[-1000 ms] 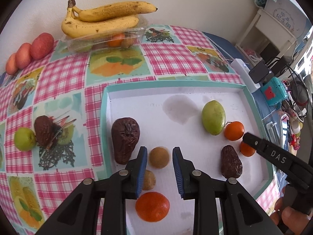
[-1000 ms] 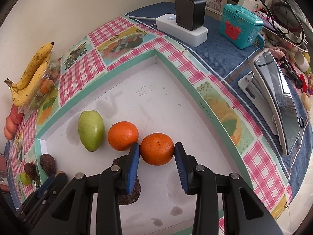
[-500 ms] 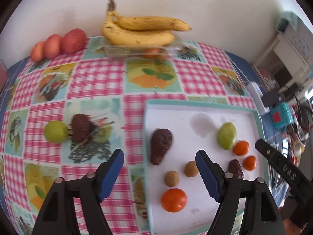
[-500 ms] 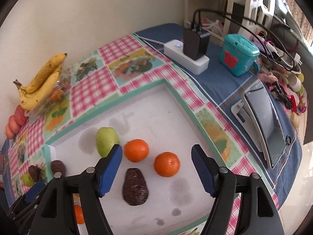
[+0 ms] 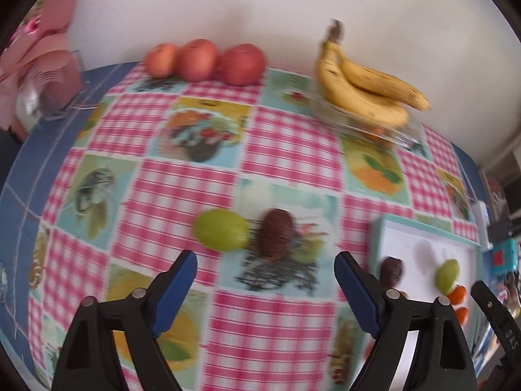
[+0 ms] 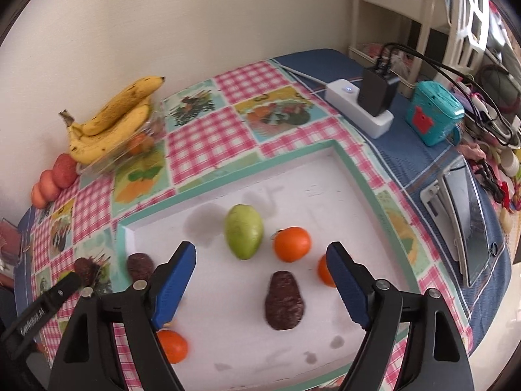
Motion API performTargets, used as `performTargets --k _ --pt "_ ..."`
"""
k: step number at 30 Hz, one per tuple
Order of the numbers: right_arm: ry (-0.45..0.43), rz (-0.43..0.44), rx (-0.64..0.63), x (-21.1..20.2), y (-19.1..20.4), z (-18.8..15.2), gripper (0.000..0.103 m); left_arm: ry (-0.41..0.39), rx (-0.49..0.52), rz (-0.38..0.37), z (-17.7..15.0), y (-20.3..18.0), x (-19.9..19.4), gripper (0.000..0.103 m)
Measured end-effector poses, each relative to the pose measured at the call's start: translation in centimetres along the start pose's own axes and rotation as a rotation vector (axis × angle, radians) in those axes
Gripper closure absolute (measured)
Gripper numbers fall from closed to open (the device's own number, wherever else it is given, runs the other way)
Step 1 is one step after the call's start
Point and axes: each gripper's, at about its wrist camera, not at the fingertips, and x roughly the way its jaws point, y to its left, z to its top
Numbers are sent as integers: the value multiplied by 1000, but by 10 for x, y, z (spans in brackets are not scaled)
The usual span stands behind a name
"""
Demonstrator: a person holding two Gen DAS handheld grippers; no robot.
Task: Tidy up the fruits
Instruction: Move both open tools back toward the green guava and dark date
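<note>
My left gripper [image 5: 265, 288] is open and empty above the checked tablecloth, just short of a green fruit [image 5: 221, 233] and a dark avocado [image 5: 275, 237] lying side by side. The white tray [image 6: 202, 192] with a teal rim holds a green fruit [image 6: 244, 230], oranges [image 6: 291, 243], and dark avocados [image 6: 284, 300]. My right gripper [image 6: 260, 285] is open and empty above the tray, with a dark avocado between and beyond its fingers. The tray also shows at the right of the left wrist view [image 5: 420, 238].
Bananas [image 5: 364, 89] lie on a clear container at the back by the wall, with three red apples [image 5: 239, 63] to their left. A white power strip [image 6: 358, 107], a teal box [image 6: 436, 112] and a tablet [image 6: 469, 224] sit right of the tray.
Both grippers opened wide and drew back from the tray fruit. My left gripper swung left, from the tray to over the tablecloth near the green fruit and avocado.
</note>
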Motion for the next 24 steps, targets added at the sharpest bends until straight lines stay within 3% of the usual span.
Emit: performTargets --k 13,15,24 --pt "-1 113 -180 -10 85 -12 20 -8 -167 48 10 87 -9 11" --pt "3 124 -213 -10 98 -16 20 -10 -187 54 12 97 -10 5" --pt "13 145 -283 -9 130 -29 20 -33 -225 61 14 117 -21 4"
